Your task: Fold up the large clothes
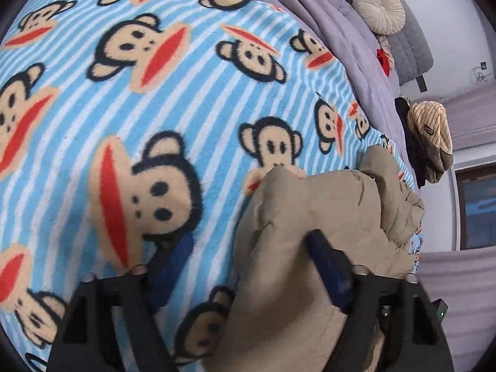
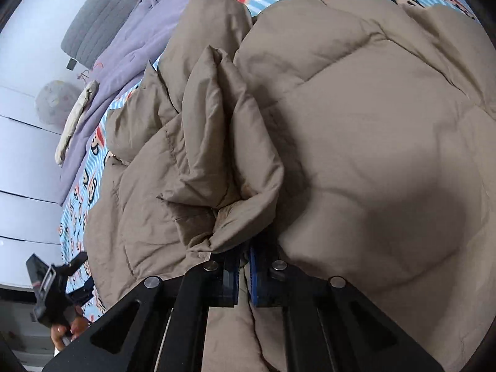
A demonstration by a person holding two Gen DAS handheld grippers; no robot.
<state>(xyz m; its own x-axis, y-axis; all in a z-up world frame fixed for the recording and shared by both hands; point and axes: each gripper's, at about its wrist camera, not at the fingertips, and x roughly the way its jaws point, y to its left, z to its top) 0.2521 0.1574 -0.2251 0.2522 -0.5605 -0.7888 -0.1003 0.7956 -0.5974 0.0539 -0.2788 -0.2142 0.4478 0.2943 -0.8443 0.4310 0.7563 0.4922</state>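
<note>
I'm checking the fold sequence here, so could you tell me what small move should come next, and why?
Probably close the left tool on the tan puffer jacket's edge. Its fingers stand open, one over the monkey blanket, one on the fabric, holding nothing, while the right tool is already shut on a bunched fold. Two grips would help carry the fold over evenly.

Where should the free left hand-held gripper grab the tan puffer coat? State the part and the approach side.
Take the tan puffer coat by its near edge, where it meets the monkey blanket. The open left hand-held gripper already straddles that edge, so slide in low from the blanket side. The right hand-held gripper already pinches a bunched fold.
</note>
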